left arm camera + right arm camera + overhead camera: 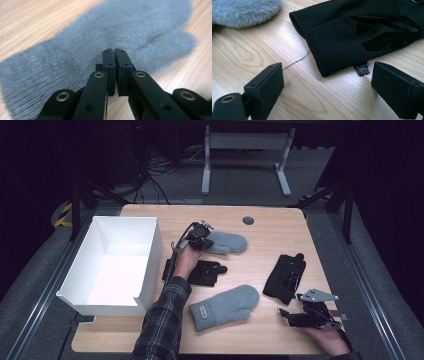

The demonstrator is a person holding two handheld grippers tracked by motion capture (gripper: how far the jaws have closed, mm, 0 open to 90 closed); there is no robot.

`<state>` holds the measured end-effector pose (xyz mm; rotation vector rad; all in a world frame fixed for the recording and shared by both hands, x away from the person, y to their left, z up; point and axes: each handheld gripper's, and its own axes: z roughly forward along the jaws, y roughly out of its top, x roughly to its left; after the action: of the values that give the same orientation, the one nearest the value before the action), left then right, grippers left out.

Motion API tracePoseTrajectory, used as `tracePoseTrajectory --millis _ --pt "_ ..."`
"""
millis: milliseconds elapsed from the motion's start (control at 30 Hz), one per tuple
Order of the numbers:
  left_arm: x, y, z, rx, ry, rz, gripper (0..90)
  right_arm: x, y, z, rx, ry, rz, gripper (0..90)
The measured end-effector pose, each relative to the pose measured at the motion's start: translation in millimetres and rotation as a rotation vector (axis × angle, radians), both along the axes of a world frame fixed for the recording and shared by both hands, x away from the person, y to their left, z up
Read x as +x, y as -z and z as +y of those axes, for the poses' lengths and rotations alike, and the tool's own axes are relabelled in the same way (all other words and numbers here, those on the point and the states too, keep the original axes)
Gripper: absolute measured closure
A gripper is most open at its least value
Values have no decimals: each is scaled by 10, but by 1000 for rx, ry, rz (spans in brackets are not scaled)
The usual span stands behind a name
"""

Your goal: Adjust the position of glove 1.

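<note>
Beside the white box (107, 265), the left gripper (202, 240) has its jaws clenched, seemingly pinching fluff on the far grey mitten (227, 242) mid-desk: soft, light, best pinched at the knit cuff. The right gripper (300, 316) gapes before a black glove (285, 277).

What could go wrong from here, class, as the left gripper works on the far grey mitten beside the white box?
1. The left gripper has its jaws closed at the far grey mitten; whether they pinch any fleece is unclear, so a lift could slip.
2. The white box stands close by; a dangling mitten might catch its wall.
3. The right gripper sits open near the black glove and could snag its clip.
</note>
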<state>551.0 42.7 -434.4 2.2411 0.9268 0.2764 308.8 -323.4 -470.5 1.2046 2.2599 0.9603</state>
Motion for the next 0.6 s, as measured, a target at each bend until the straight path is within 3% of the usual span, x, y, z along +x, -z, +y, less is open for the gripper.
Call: tracePoseTrajectory --millis 100,600 --pt "-43 -71 1 -42 3 -4 878 -1 0 -1 0 -2 1 113" --pt "-370 -341 34 -105 -1 -25 881 -6 -2 -2 0 -4 2 116"
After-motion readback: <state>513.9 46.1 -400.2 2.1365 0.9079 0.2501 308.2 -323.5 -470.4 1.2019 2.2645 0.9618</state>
